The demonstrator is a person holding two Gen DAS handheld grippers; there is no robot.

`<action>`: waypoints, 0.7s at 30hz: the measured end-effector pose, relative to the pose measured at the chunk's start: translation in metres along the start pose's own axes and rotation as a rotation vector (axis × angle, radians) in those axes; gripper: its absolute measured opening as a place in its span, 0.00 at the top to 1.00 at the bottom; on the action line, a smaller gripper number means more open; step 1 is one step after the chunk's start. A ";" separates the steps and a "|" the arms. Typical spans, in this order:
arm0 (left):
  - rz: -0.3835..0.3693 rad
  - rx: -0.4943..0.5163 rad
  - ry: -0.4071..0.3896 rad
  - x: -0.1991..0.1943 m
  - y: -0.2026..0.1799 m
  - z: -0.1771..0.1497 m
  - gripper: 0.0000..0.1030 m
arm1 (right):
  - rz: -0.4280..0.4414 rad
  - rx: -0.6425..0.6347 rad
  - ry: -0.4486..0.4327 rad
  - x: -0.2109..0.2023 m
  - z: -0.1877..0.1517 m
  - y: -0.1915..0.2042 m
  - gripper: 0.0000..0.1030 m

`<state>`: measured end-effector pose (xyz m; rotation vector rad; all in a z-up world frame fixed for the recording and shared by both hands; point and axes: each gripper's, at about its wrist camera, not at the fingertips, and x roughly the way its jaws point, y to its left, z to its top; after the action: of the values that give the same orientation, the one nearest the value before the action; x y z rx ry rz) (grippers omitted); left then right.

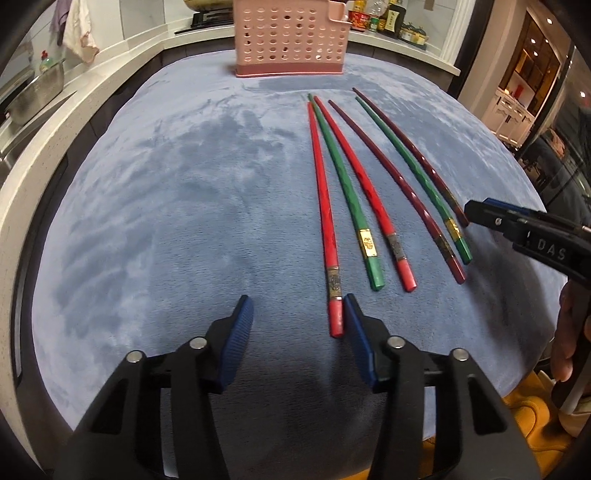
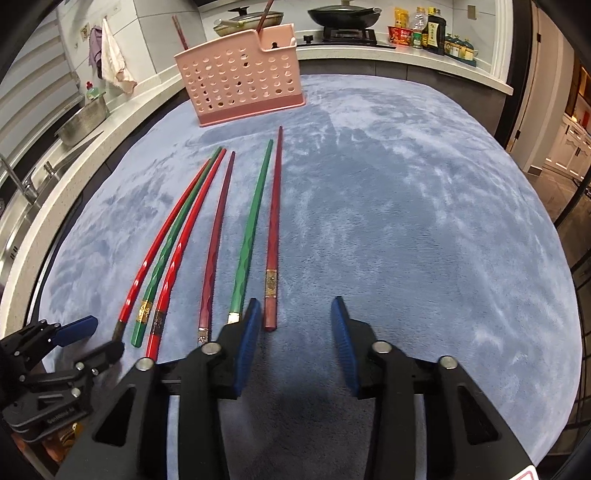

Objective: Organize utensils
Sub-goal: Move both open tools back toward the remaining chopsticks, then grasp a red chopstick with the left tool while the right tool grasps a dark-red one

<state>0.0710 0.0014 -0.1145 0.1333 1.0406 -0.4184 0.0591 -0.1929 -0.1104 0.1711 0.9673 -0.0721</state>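
Several chopsticks, red, green and dark red, lie side by side on a blue cloth point(image 1: 184, 184). My left gripper point(image 1: 297, 314) is open, low over the cloth. The thick end of the leftmost red chopstick point(image 1: 334, 314) lies between its fingers, close to the right pad. My right gripper point(image 2: 295, 314) is open too, and the end of the rightmost dark red chopstick point(image 2: 270, 314) lies just inside its left pad. A pink perforated holder point(image 2: 240, 85) stands upright at the far end with two dark chopsticks point(image 2: 264, 14) sticking out. Each gripper shows in the other's view: the right gripper point(image 1: 476, 208) and the left gripper point(image 2: 96, 338).
A white counter point(image 2: 92, 147) curves round the table's left and back. On it are a sink with a metal bowl point(image 2: 83, 122), a stove with pans point(image 2: 343, 16) and bottles point(image 2: 424, 31). A hand point(image 1: 569, 332) shows at the right edge. Bare cloth lies to the chopsticks' right.
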 end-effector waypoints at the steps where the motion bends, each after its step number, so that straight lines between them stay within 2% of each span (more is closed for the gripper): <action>1: -0.001 -0.006 -0.001 0.000 0.001 0.000 0.56 | 0.001 -0.004 0.003 0.001 0.000 0.001 0.68; 6: 0.005 -0.007 -0.005 0.000 0.001 0.001 0.59 | 0.000 -0.035 0.015 0.010 -0.002 0.010 0.71; 15: -0.021 -0.021 -0.015 0.002 0.002 0.008 0.77 | 0.001 -0.056 0.006 0.018 0.001 0.013 0.84; 19: -0.036 -0.014 -0.018 0.003 0.000 0.011 0.92 | 0.013 -0.064 0.010 0.018 0.002 0.015 0.93; 21: -0.040 -0.010 -0.020 0.001 -0.001 0.011 0.92 | 0.017 -0.063 0.009 0.015 0.003 0.014 0.93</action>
<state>0.0802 -0.0028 -0.1102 0.0990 1.0274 -0.4497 0.0719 -0.1794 -0.1201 0.1213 0.9762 -0.0253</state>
